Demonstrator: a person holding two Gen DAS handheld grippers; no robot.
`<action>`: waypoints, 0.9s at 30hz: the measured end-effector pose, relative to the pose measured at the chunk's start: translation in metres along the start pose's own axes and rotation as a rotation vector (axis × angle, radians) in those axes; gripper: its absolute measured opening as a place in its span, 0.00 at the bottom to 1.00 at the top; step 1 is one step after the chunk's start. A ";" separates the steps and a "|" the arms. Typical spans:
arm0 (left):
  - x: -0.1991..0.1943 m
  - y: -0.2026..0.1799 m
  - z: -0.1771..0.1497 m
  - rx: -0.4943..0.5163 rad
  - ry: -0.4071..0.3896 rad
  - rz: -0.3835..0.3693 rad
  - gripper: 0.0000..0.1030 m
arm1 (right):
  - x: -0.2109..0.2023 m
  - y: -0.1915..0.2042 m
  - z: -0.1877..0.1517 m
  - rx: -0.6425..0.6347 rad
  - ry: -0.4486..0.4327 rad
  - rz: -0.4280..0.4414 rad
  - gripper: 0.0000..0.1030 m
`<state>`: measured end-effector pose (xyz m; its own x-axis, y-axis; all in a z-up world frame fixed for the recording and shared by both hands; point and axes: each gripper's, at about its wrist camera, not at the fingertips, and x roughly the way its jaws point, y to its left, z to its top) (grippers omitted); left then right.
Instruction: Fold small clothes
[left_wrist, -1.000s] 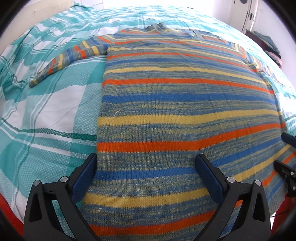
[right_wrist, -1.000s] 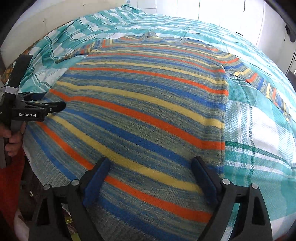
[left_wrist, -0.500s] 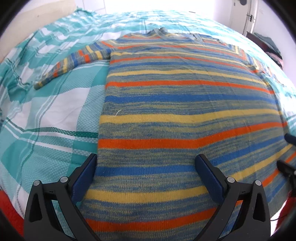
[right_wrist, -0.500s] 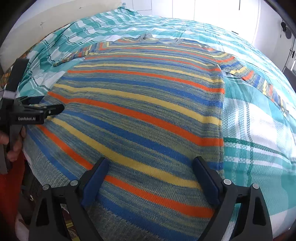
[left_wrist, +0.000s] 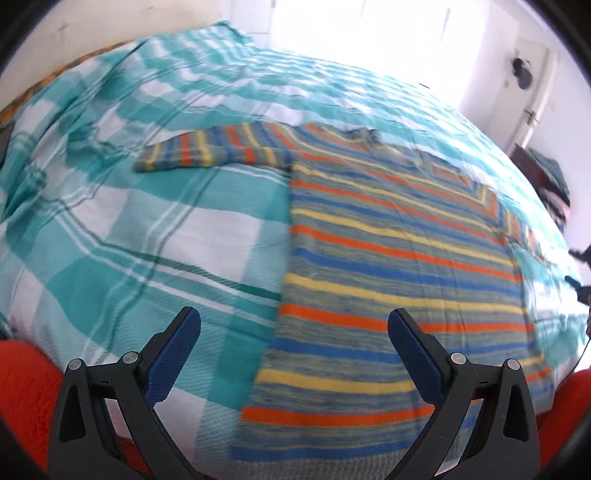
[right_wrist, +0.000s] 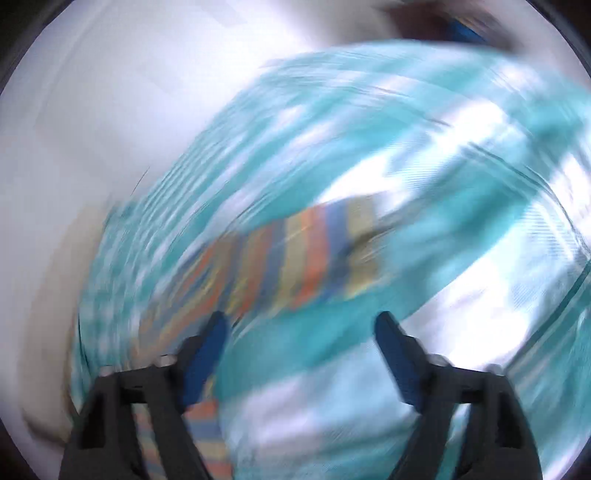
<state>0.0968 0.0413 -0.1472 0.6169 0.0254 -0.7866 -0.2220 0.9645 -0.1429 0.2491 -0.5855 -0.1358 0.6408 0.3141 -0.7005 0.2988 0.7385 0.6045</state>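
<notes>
Two grippers above one striped sweater (left_wrist: 399, 266), spread flat on teal checked bedcover (left_wrist: 155, 236), sleeves out, likely laid so for folding. Left gripper (left_wrist: 294, 356): jaws wide apart, empty; sweater's left side edge and hem ahead between jaws, not touched. Right gripper (right_wrist: 301, 360): view badly blurred; jaws closing, nothing between them; striped right sleeve (right_wrist: 295, 258) just ahead of left jaw, probably first fold's target.

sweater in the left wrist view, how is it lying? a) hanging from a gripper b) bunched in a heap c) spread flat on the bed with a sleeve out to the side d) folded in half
c: the striped sweater lies flat on the checked bedspread, its sleeve stretched out sideways.
</notes>
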 end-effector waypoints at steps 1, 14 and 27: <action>0.003 0.002 0.000 -0.008 0.009 0.010 0.98 | 0.008 -0.015 0.014 0.056 0.017 0.007 0.60; 0.048 -0.007 -0.013 0.021 0.143 0.095 0.98 | 0.103 -0.038 0.054 -0.022 0.183 -0.027 0.15; 0.043 -0.003 -0.005 -0.014 0.107 0.005 0.98 | 0.037 0.154 0.057 -0.293 0.122 0.318 0.06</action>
<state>0.1195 0.0384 -0.1836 0.5321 0.0012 -0.8467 -0.2360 0.9606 -0.1470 0.3593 -0.4948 -0.0470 0.5752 0.6079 -0.5473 -0.1237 0.7260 0.6765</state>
